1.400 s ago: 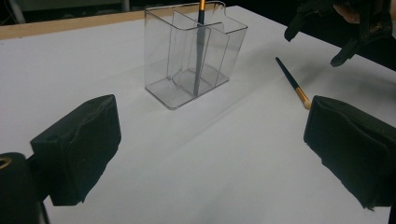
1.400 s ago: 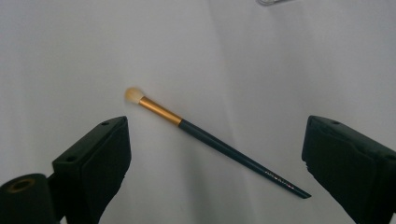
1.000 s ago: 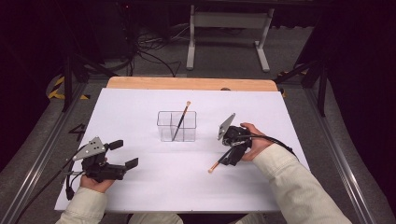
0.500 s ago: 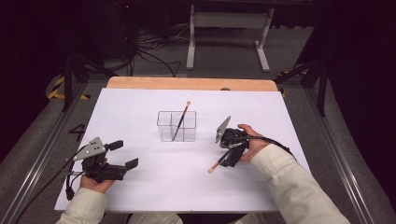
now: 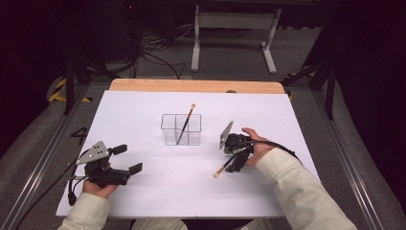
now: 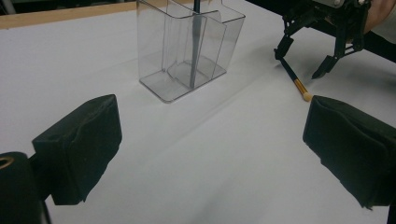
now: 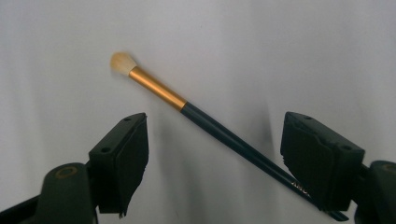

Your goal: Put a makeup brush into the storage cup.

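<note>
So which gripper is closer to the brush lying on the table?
Right. The right gripper stands over the brush, jaws either side of its handle, just closing. The left gripper sits far off across the table.

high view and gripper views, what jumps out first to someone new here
The clear organizer at the middle of the white table draws the eye, with one dark brush leaning in it. To its right, the right gripper is down over a second brush lying flat; its jaws, still apart, have just been closing. The left gripper rests open at the near left.
</note>
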`<state>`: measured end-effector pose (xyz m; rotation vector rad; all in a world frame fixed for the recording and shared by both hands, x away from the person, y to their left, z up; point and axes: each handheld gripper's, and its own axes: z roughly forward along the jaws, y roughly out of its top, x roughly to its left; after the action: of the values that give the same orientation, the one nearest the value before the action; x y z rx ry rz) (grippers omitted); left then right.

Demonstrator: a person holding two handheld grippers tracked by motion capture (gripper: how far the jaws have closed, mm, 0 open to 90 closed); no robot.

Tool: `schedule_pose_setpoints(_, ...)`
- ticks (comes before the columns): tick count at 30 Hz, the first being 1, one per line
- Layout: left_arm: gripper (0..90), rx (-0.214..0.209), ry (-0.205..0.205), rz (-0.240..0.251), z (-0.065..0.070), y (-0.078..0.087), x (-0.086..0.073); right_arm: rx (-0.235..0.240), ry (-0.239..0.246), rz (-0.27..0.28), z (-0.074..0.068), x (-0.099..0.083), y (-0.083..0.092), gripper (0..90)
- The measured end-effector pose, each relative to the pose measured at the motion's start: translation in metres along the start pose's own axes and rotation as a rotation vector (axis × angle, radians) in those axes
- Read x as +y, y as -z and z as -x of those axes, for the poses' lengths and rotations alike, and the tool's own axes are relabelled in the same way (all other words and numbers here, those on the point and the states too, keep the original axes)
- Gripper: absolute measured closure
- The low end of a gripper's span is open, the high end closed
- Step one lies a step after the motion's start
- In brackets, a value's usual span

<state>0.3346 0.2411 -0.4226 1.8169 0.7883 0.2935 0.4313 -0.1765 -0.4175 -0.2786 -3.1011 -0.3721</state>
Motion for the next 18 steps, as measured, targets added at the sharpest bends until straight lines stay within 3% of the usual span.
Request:
schedule_pose_setpoints(8, 5.4, -0.004, -0.001, -0.006, 0.0001, -0.0004, 0.0001, 0.020, 0.019, -0.024, 0.0004, 0.0003, -0.0042, 29.5)
schedule_pose_setpoints(18, 5.5, 0.002, 0.002, 0.000, -0.0006, 0.0005, 0.0000, -0.004, 0.058, -0.051, -0.0007, 0.0020, -0.0064, 36.0)
